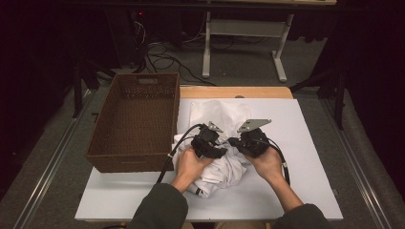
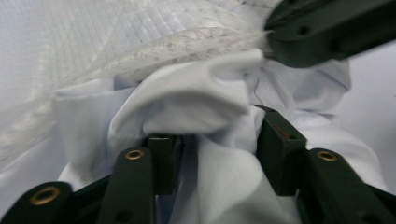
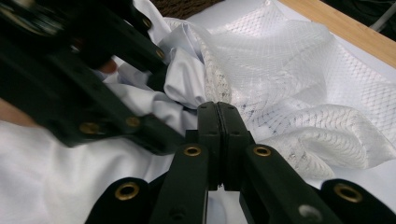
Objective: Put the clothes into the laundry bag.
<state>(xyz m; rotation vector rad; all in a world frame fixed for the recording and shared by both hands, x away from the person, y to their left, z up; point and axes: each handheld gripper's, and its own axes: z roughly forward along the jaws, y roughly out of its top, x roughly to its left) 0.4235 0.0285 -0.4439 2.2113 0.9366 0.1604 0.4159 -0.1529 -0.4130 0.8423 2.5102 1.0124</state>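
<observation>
White fabric, a smooth garment [image 1: 223, 169] bunched into a loose heap, lies on the white table top [image 1: 305, 138] just in front of the person, with a white mesh laundry bag [image 1: 219, 114] spread flat behind and partly against it. Both grippers meet over the heap, close together.

Left gripper [image 2: 212, 140], in the person's left hand [image 1: 188, 164]: its jaws stand part-way apart, and a rounded fold of the garment bulges up between them. In the left gripper view the cloth fills the gap, yet the pads do not visibly pinch it.

Right gripper [image 3: 218, 140], in the right hand [image 1: 267, 164]: its jaws are pressed flat together, pad against pad. Whether a thin edge of cloth or mesh is caught between them cannot be told, since the tips lie right at the border where mesh bag [image 3: 299, 93] and garment [image 3: 60, 177] meet. The left gripper crosses the upper left of the right gripper view, just beside the closed tips.

A brown wicker basket [image 1: 136, 121] stands on the left part of the table, its near corner just beside the left hand.
</observation>
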